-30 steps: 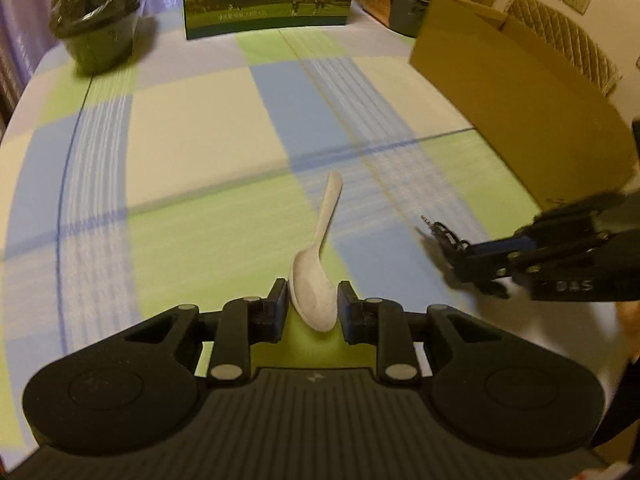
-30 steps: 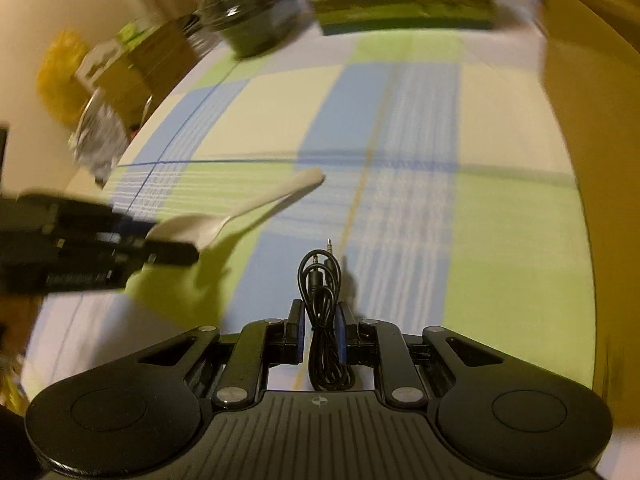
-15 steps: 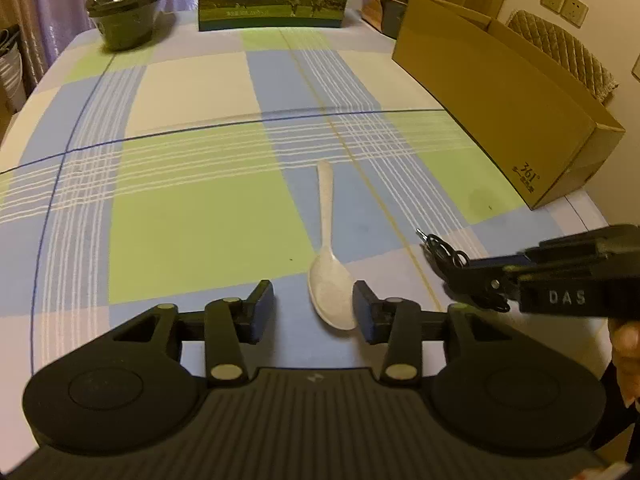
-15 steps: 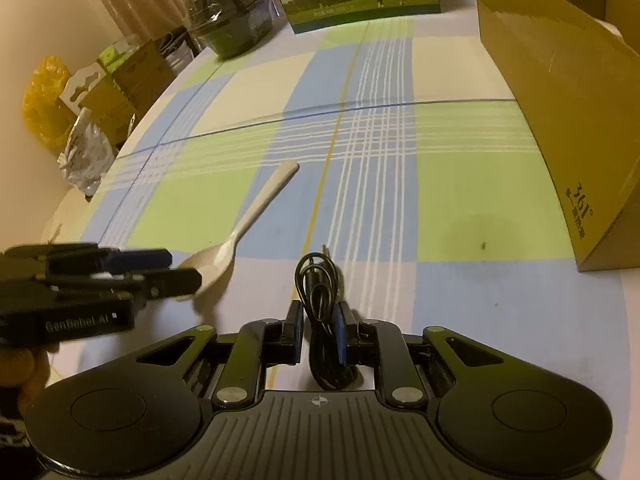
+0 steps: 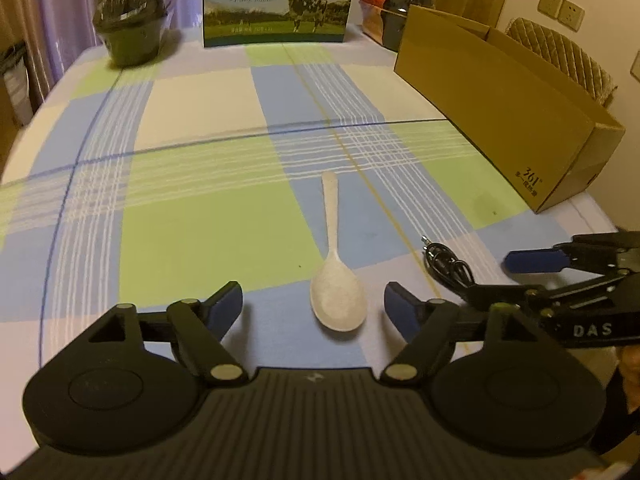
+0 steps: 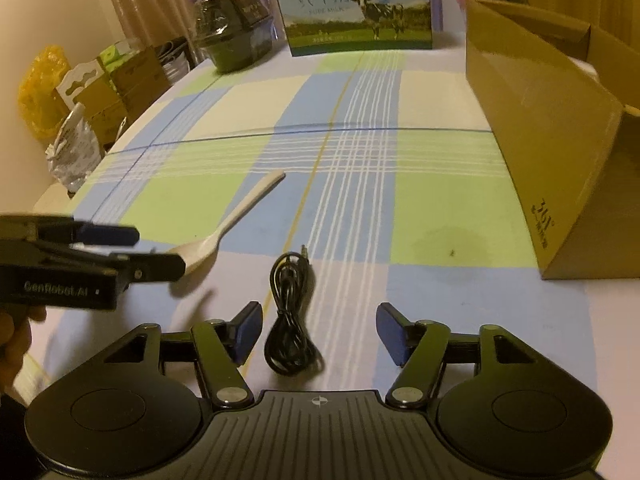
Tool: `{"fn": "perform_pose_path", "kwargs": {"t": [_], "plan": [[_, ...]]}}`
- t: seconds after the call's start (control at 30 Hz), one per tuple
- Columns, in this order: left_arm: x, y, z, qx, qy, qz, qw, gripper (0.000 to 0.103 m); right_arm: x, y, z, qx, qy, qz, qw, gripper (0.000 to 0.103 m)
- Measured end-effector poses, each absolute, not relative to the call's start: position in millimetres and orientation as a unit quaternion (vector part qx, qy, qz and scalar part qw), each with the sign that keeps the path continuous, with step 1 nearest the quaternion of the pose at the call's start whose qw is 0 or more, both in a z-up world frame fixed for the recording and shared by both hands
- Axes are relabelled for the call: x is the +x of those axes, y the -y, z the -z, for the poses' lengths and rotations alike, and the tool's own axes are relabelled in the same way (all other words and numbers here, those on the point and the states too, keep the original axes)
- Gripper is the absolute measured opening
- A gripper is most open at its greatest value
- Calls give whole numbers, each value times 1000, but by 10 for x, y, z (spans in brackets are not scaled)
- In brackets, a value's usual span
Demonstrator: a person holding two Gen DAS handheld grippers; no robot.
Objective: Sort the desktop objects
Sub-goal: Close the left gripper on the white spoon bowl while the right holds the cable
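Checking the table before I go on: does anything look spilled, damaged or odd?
Only a faint dark stain on the tablecloth's green square near the cardboard box. The spoon and coiled cable lie flat, undamaged.

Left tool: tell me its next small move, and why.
Probably lift it straight up and pull back. The left tool stands open with the white spoon lying free on the tablecloth between its fingers, touching neither.
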State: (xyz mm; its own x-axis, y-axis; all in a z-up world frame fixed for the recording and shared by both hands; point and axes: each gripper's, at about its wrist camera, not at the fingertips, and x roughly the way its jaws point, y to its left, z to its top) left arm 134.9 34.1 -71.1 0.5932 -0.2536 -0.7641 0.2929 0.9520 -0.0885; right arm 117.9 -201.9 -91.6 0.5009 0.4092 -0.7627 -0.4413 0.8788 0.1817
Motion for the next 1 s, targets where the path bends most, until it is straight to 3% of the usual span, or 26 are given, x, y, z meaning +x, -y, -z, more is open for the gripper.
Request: {"fn": "perform_pose_path", "kwargs": {"t": [0.33, 0.53, 0.63, 0.77, 1.0], "plan": [[1194, -217, 596, 82, -344, 165, 921, 76, 919, 1986, 1017, -21, -376, -275, 885, 61], [1206, -150, 697, 88, -362, 171, 912, 76, 972, 1860, 1083, -39, -367, -276, 888, 59], [1229, -175, 720, 73, -374, 169, 909, 75, 964, 1815, 1109, -59, -356, -275, 891, 54], [1266, -204, 739, 60, -381, 164, 908, 75, 948, 1778, 1163, -99, -339, -271, 895, 40], [1247, -154, 774, 69, -384, 172, 905, 75, 868, 1801, 1195, -128, -327, -287, 891, 29]]}}
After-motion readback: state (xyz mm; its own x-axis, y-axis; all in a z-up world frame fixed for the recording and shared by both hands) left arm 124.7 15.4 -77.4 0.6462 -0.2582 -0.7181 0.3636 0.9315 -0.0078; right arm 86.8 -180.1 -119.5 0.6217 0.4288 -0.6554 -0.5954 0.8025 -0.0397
